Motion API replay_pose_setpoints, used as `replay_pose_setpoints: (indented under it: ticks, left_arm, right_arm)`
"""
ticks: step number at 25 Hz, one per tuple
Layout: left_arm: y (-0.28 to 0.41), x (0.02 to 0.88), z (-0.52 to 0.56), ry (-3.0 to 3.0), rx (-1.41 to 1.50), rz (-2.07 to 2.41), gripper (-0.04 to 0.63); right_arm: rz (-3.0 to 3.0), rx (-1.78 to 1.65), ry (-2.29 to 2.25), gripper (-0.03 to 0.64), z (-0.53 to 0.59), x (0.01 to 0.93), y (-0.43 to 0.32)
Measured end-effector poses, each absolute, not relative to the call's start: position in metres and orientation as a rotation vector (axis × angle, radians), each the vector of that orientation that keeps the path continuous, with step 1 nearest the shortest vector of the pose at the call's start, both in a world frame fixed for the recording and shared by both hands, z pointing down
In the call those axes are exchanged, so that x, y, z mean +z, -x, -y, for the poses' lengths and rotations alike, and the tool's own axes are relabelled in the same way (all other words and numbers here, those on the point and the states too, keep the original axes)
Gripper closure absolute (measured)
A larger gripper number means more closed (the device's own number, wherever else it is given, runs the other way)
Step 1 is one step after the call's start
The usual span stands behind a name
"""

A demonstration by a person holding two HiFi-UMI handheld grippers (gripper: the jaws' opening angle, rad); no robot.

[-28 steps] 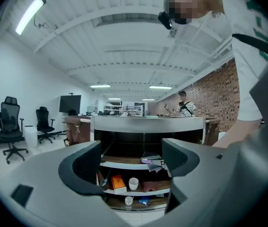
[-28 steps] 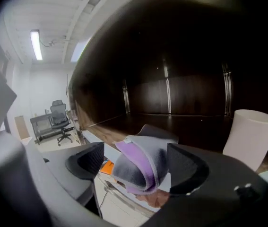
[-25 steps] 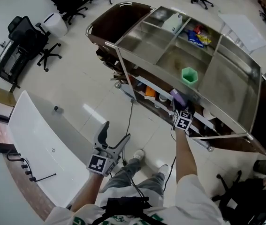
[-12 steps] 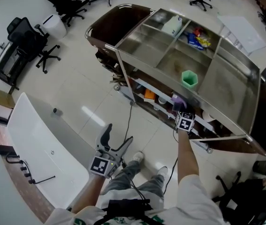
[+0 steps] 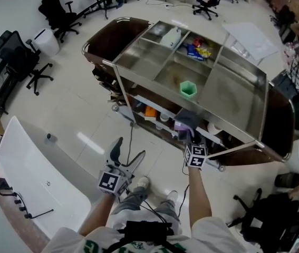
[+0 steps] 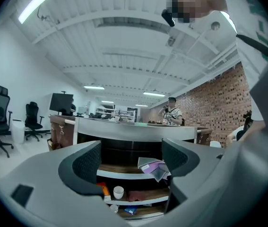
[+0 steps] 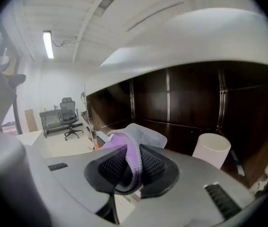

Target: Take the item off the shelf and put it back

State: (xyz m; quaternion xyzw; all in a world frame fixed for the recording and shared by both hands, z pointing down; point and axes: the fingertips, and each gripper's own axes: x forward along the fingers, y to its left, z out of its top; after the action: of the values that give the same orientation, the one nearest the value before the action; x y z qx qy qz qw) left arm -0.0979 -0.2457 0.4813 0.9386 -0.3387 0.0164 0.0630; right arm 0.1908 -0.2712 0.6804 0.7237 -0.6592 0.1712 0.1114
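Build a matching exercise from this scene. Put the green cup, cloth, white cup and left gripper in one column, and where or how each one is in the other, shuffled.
Things:
1. green cup
2. cloth
3. white cup
4. left gripper

Places or states:
A. jaws apart, nothing between them
B. standing in the top tray of the cart
C. pinched in the right gripper
D. on a shelf below that tray

Pairs: 1-B, 2-C, 3-D, 4-A.

The right gripper's jaws have just closed on the cloth.
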Motion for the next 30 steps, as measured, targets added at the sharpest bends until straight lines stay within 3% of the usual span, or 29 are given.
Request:
replay_pose_setpoints:
  ticks: [9, 30]
  left_arm:
    - [0.049, 0.473, 0.224, -2.938, -0.022, 0.864, 0.202]
    - [-0.058, 0.415, 0.171, -3.122, -0.152, 0.570, 0.202]
  right_arm:
    - [2.027, 0.424, -2.215, 0.537, 0.165, 0.595, -0.170]
    - [1.946, 0.123, -2.551, 0.537, -0.009, 0.403, -0.212]
